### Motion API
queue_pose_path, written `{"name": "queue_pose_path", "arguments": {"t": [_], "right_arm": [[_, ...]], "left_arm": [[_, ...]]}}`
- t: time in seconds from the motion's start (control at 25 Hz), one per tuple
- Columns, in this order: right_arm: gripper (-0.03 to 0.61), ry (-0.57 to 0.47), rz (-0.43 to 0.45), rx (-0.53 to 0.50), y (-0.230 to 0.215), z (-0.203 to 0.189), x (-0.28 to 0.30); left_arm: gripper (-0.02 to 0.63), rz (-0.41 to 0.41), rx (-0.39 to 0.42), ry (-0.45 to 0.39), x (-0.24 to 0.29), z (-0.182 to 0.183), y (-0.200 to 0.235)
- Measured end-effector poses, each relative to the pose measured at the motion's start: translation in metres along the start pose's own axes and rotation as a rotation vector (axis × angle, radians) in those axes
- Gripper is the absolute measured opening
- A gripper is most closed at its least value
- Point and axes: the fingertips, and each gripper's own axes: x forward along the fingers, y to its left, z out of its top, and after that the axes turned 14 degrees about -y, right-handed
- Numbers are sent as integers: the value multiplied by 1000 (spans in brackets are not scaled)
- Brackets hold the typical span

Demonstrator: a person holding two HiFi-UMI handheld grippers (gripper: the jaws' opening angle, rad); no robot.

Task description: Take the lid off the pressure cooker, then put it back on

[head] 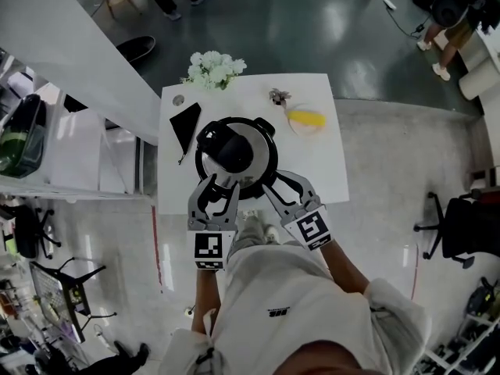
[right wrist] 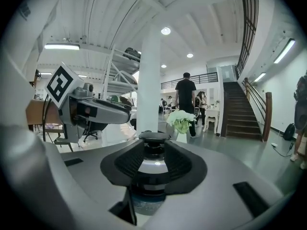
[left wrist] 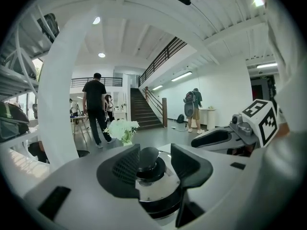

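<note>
The pressure cooker stands in the middle of a small white table with its steel lid on and a black knob on top. My left gripper and right gripper hover side by side at the cooker's near rim, both pointing at it. Neither touches the lid or holds anything. In the left gripper view the knob shows beyond the nearly closed jaws. In the right gripper view the knob sits straight ahead of the narrow jaws.
On the table behind the cooker are a bunch of white flowers, a black triangular item and a yellow object on a small dish. Shelving stands to the left and an office chair to the right. People stand in the distance.
</note>
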Motion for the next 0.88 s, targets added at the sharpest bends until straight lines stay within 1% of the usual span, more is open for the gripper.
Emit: {"name": "queue_pose_path", "arguments": {"t": [0.12,0.28,0.48,0.76,0.88], "right_arm": [[133,-5,-2,-22,-7,-7,14],[133,62,-28,13,-10,-12,28],[133,99,-56,16,-18,-21,43],[133,123,-126,18,-35,-25,55],[133,135,-143,14,-38,-26,58]], "left_arm": [[218,-47,-11,35,14,-7,6],[225,-106,-25,102,31,-22,14],[242,-179,-34,187,50,-39,21],[290,-306,-31,276,72,-53,19],[317,-362,-26,320,77,-61,16]]}}
